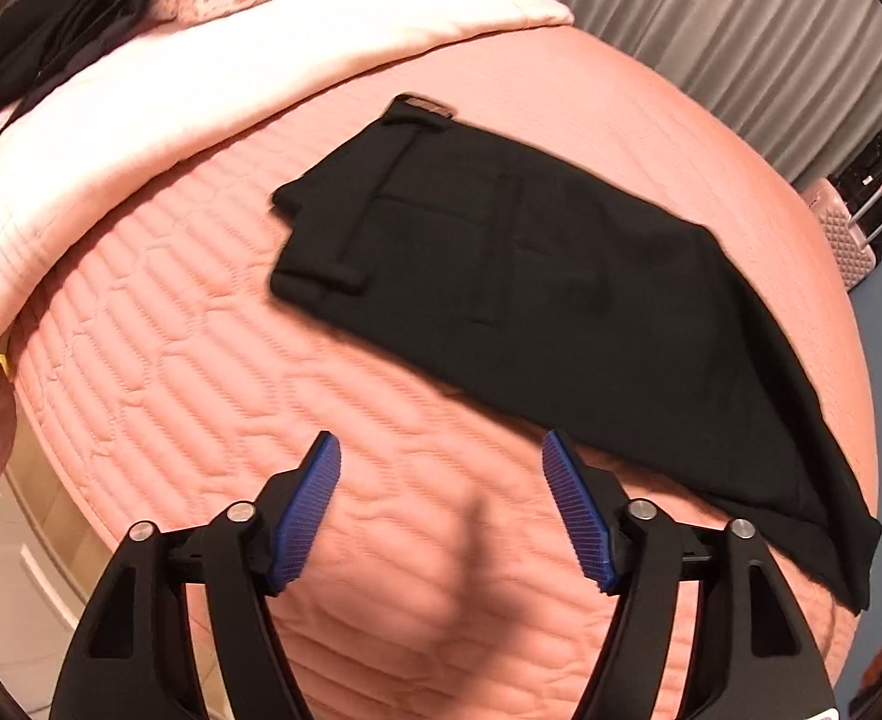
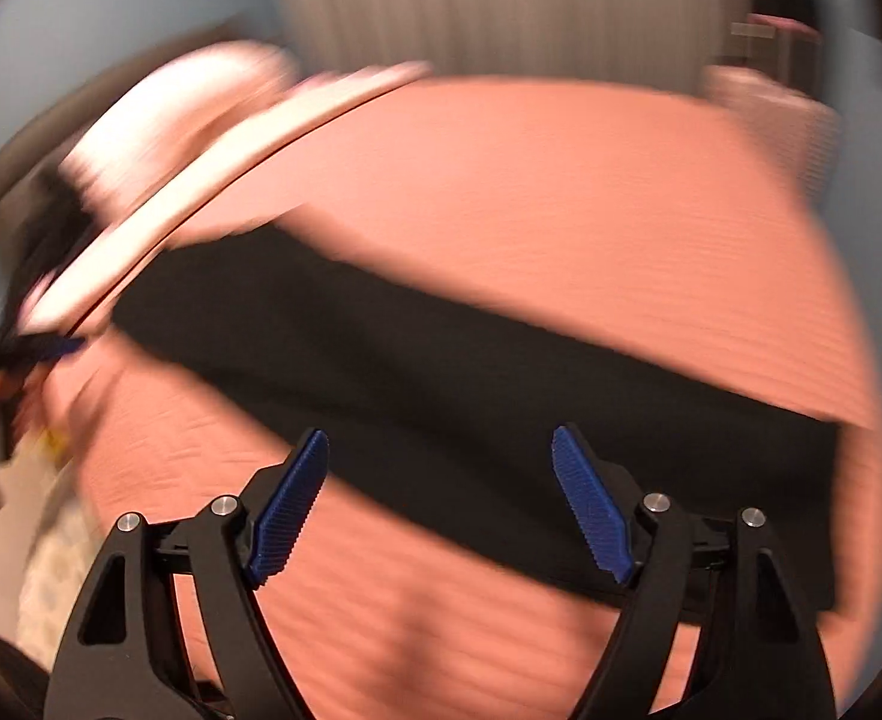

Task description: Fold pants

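Note:
Black pants (image 1: pixel 537 300) lie flat on a pink quilted bedspread (image 1: pixel 201 360), folded lengthwise, with the waistband at the far left and the legs running to the right edge. My left gripper (image 1: pixel 441 450) is open and empty, hovering over the bedspread just in front of the pants' near edge. In the blurred right wrist view the pants (image 2: pixel 441 372) stretch as a dark band across the bed. My right gripper (image 2: pixel 441 444) is open and empty, above the pants' near edge.
A pale pink blanket (image 1: pixel 141 120) and a heap of black clothes (image 1: pixel 63 30) lie at the far left of the bed. Grey curtains (image 1: pixel 711 18) hang behind. A pink suitcase (image 1: pixel 843 240) and a black one (image 1: pixel 879 174) stand at the right.

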